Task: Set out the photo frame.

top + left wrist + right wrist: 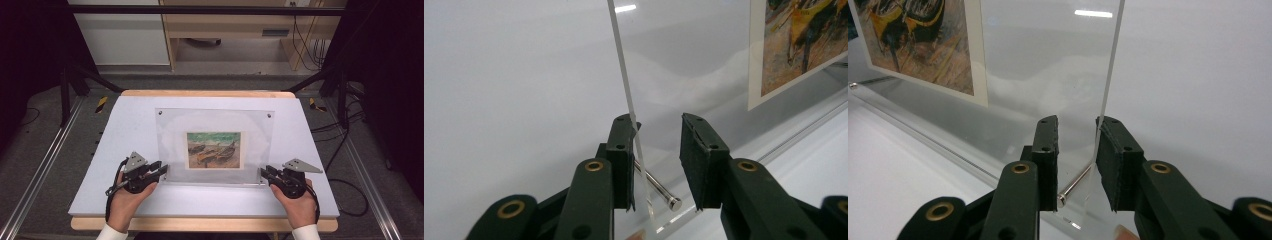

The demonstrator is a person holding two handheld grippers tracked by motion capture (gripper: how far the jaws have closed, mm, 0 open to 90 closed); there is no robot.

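1. The clear frame (215,145) holding a boat picture (214,149) stands upright, tilted a little, in the middle of the white surface (125,130).
2. Your left claw (162,171) sits at the frame's lower left corner, jaws apart, with the clear edge (626,95) and a metal pin (659,189) between them.
3. Your right claw (265,173) straddles the lower right corner, jaws likewise apart.
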